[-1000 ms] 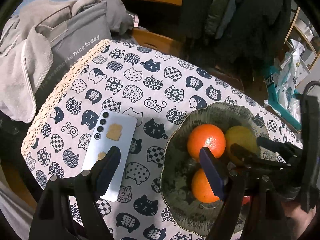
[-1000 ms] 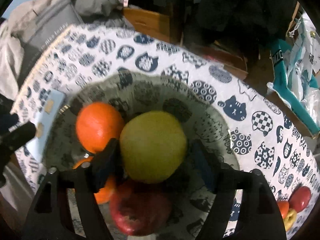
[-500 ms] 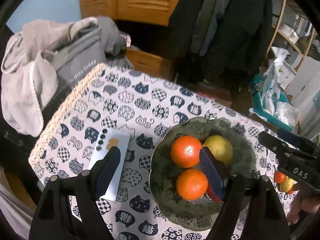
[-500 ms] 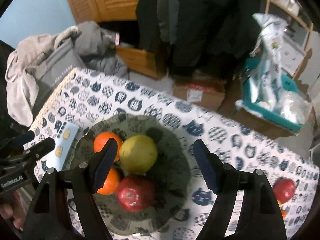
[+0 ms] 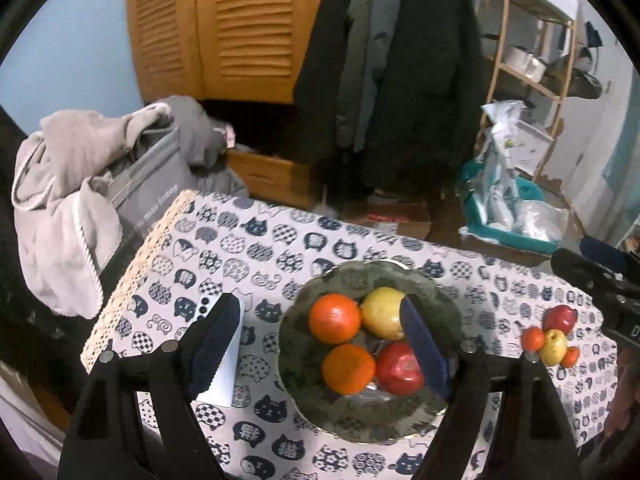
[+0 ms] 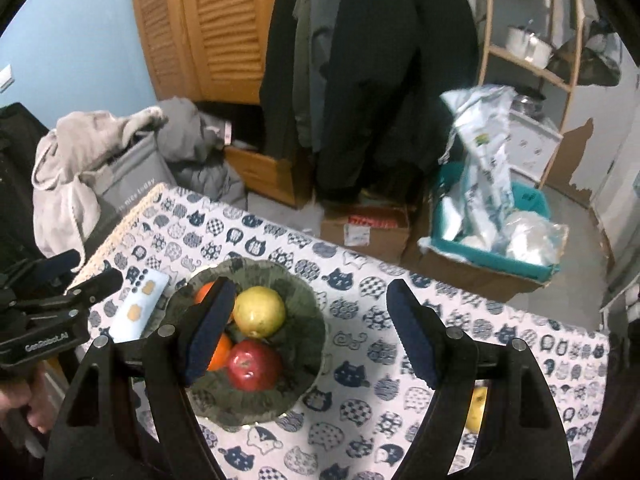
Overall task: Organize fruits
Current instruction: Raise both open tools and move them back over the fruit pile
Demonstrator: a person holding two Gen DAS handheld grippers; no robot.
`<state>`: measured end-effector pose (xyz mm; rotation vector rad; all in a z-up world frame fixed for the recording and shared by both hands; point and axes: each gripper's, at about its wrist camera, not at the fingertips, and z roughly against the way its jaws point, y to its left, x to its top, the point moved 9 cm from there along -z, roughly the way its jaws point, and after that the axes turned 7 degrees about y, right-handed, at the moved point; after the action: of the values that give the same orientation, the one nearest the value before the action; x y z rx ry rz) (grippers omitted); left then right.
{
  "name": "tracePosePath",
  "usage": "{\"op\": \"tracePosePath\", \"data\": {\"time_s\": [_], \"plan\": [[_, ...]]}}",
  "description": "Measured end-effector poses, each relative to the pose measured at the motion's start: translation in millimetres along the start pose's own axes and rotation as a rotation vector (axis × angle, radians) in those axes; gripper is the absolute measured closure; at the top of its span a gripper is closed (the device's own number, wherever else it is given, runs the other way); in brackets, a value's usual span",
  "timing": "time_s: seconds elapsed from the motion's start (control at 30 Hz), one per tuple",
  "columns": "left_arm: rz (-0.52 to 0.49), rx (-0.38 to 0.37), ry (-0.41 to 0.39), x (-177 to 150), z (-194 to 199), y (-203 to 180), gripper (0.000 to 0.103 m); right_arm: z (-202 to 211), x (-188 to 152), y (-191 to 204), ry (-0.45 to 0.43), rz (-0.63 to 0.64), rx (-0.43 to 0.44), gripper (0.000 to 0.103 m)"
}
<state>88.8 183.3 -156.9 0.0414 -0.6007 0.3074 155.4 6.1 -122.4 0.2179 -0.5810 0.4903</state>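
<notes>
left gripper [image 5: 320, 344] jaws apart, empty, above table | right gripper [image 6: 310, 330] jaws apart, empty | bowl [image 5: 304, 396]: two oranges [image 5: 334, 319], yellow apple [image 5: 384, 312], red apple [image 5: 398, 368] | loose fruits [image 5: 554, 336] at 3 o'clock | phone [image 6: 138, 316] at 9 o'clock

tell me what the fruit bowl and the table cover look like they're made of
Fruit bowl: probably glazed ceramic or glass, judging by its dark mottled surface, scalloped rim and slight sheen; the look leaves it open. Table cover: woven fabric, matte, printed with cat faces, with a lacy cream trim hanging over the edge.
</notes>
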Motion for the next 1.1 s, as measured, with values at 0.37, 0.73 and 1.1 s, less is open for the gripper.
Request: {"op": "tracePosePath", "data": {"time_s": [0.37, 0.73, 1.1], "plan": [[-0.100, -0.070, -0.068, -1.7, 41.0, -51.0, 0.016, 67.5, -14.9, -27.1, -0.100, -0.023, -0.029, 0.021], [-0.167, -0.105, -0.076, -5.7, 52.2, -91.2, 0.015, 118.4, -37.2, -70.6, -0.167, -0.073, -0.065, 0.019], [-0.240, -0.153, -0.062, -9.7, 53.4, -142.4, 0.015, 145.2, -64.2, -131.1, -0.179, -0.157, -0.139, 0.019]]}}
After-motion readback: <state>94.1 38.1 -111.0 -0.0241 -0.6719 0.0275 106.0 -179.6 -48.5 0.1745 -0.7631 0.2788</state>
